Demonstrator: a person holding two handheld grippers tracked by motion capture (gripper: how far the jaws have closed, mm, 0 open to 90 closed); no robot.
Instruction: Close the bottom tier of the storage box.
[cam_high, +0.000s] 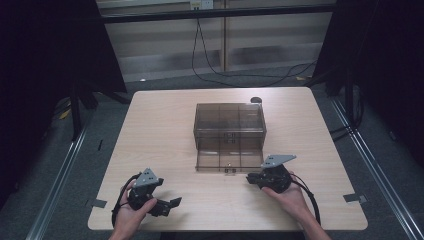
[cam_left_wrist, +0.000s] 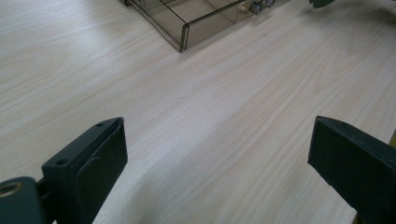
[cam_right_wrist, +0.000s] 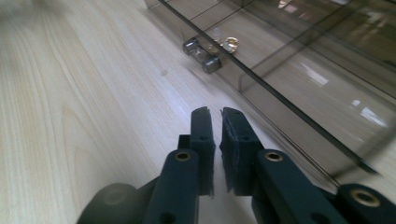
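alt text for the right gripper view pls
The right gripper has its two black jaws almost together with nothing between them, low over a pale wood-grain table. Just ahead lies the open bottom drawer of a smoky transparent plastic drawer box, its small metal knobs facing the gripper.

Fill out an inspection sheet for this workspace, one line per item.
Surface: pale wooden table, bare around the work.
Job's things: smoky clear drawer box, bottom drawer pulled out, its knob free.
Clutter: small dark round object at the far edge.
Grippers: left gripper open, fingers wide apart over bare wood; right gripper shut, empty, beside the drawer.
Cables: black cable on the floor beyond.
Surroundings: dark curtains, grey floor.
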